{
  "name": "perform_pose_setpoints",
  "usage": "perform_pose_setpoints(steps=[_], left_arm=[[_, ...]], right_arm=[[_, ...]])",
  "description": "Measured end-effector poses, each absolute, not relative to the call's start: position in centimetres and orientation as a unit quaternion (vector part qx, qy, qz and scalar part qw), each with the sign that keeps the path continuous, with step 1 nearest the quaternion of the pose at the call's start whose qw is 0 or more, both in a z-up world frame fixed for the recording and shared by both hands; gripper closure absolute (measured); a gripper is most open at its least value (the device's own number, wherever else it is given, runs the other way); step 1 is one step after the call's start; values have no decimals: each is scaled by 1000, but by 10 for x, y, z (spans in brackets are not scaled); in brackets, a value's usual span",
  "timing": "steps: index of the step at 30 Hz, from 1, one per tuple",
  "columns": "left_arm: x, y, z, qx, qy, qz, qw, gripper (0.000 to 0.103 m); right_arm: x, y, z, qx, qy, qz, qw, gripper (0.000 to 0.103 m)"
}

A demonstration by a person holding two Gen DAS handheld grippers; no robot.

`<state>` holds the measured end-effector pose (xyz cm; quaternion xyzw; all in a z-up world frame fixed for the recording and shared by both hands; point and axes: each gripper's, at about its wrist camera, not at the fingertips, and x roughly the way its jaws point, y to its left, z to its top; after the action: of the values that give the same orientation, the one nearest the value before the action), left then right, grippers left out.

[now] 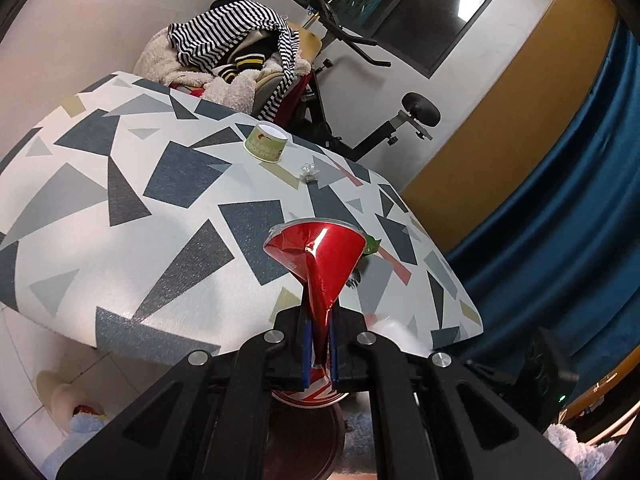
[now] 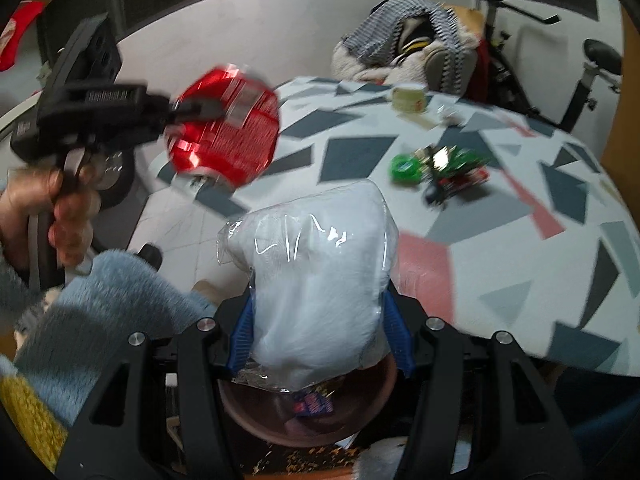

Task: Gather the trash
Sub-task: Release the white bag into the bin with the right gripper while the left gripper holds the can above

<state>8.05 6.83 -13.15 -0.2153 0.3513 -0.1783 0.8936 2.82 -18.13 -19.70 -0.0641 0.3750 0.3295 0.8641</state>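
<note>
The left gripper [image 1: 320, 344] has its jaws pressed together on the pinched tail of a shiny red foil snack wrapper [image 1: 318, 256], which fans out above the fingertips like a funnel. In the right wrist view the same red wrapper [image 2: 226, 128] hangs off the table's near left edge, and a hand [image 2: 44, 216] squeezes the gripper's handle.

The right gripper [image 2: 320, 320] pinches a puffy white bundle sealed in clear crinkled plastic [image 2: 320, 264] between its blue pads [image 2: 394, 320], jaws about half spread around its bulk. Directly below sits a round dark-red bin [image 2: 240, 412] already holding scraps.

Beyond lies a table covered in a white cloth with grey, blue and pink triangles [image 2: 520, 248]. Still on it: a green plastic roll beside a crumpled dark wrapper [image 2: 440, 168], a squat pale green paper cup [image 1: 266, 142], and a small scrap of clear crumpled plastic [image 1: 308, 172].

Both held items look light and soft. The foil is likely slippery and springy, so gripping its gathered neck seems wise. The white bundle probably compresses easily and its film may slide; a hold across its middle looks safest. The cup seems stiff but crushable, best taken by its rim.
</note>
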Motion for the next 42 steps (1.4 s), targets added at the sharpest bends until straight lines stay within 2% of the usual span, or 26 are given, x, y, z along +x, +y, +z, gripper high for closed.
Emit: perform_pose_setpoints(steps=[18,25,31,35,42], left_arm=[[48,81,-146,-209,352,-182,894,96],[39,80,-148,-198,350,-189,896,96],[34,80,-150,-192,351,-191,896,96],[30,77,-152,-183,355,-196,896,96],[22,74,-158,-179,357,-201,895,96]], right_arm=[[38,-129,-315,-111,491,346,792,45],[44,-124,-324,-105,497,325,798,35],[47,-129,-319,-105,487,325,804,33],[43,-134,-307,-98,460,328,820,20],[37,-145,-287,-93,422,324,842,20]])
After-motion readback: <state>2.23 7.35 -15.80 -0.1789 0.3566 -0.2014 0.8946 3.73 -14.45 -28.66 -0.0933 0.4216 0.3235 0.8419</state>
